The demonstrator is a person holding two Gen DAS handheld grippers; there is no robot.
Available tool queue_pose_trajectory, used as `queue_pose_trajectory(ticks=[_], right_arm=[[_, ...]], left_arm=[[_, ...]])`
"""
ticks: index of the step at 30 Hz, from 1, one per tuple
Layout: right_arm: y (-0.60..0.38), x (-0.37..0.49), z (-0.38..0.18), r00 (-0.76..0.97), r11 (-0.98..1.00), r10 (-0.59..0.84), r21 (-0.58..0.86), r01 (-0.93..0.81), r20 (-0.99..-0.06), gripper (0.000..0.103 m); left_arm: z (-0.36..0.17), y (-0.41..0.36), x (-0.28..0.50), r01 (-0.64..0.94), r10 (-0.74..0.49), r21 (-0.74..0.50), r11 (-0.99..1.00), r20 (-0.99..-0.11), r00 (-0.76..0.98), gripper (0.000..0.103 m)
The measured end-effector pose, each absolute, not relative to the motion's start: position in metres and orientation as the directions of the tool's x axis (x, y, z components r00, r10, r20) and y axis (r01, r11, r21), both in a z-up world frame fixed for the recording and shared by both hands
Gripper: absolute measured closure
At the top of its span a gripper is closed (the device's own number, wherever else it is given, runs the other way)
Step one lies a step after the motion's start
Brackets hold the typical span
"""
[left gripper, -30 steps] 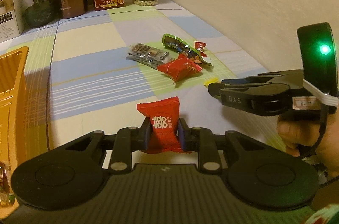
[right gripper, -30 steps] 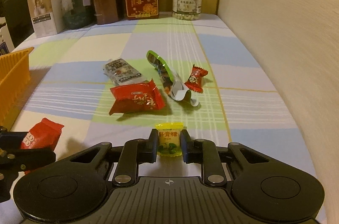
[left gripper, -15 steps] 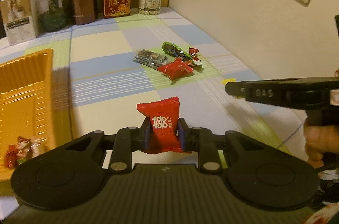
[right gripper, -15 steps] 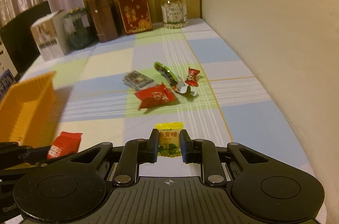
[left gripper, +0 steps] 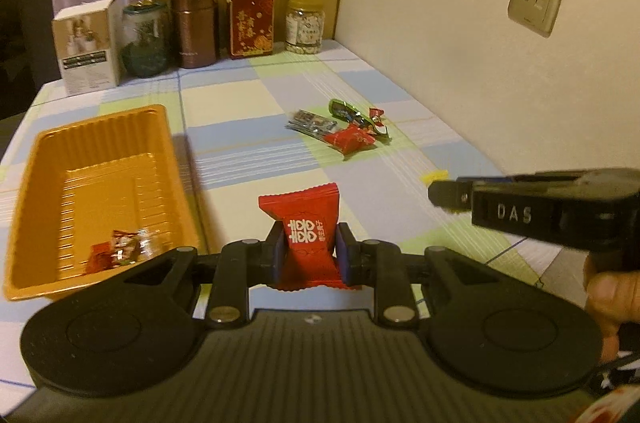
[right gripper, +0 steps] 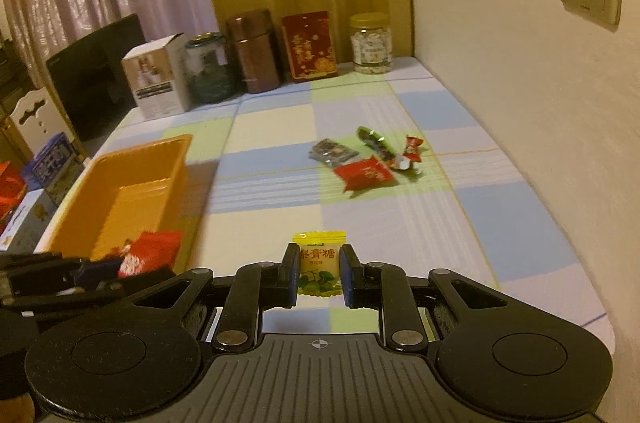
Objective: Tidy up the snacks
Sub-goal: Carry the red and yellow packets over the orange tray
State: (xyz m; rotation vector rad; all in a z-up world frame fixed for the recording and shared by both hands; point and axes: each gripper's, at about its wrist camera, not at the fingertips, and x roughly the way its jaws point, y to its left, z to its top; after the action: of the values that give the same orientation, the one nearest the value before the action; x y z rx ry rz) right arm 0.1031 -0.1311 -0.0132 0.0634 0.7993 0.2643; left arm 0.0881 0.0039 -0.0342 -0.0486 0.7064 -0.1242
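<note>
My left gripper (left gripper: 310, 247) is shut on a red candy packet (left gripper: 306, 223) and holds it above the table, right of the orange tray (left gripper: 168, 151). My right gripper (right gripper: 319, 273) is shut on a yellow candy (right gripper: 319, 263); its tip shows from the side in the left wrist view (left gripper: 440, 189). The tray (right gripper: 176, 159) holds a few wrapped candies (left gripper: 120, 249) at its near end. A pile of snacks lies mid-table: a red packet (right gripper: 364, 175), a grey bar (right gripper: 334, 151), a green wrapper (right gripper: 376, 143) and a small red candy (right gripper: 413, 147).
Along the table's far edge stand a white box (right gripper: 156, 79), a glass jar (right gripper: 208, 69), a brown canister (right gripper: 254, 51), a red box (right gripper: 310, 45) and a jar of nuts (right gripper: 370, 43). The wall (right gripper: 540, 103) runs along the right side.
Both grippers have risen and pulled back and left with their candies. The orange tray has come fully into view on the left.
</note>
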Motion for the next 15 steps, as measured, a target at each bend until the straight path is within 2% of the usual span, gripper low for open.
queue_pose_trajectory(ticks=[15], right_arm=[[-0.072,0.067,-0.002,0.636,0.930,0.345,0.158,-0.333,-0.690,0.082]], left_arm=[[-0.018,0.051,0.038,-0.009,-0.050,-0.090,0.996,-0.625,0.779,0.080]])
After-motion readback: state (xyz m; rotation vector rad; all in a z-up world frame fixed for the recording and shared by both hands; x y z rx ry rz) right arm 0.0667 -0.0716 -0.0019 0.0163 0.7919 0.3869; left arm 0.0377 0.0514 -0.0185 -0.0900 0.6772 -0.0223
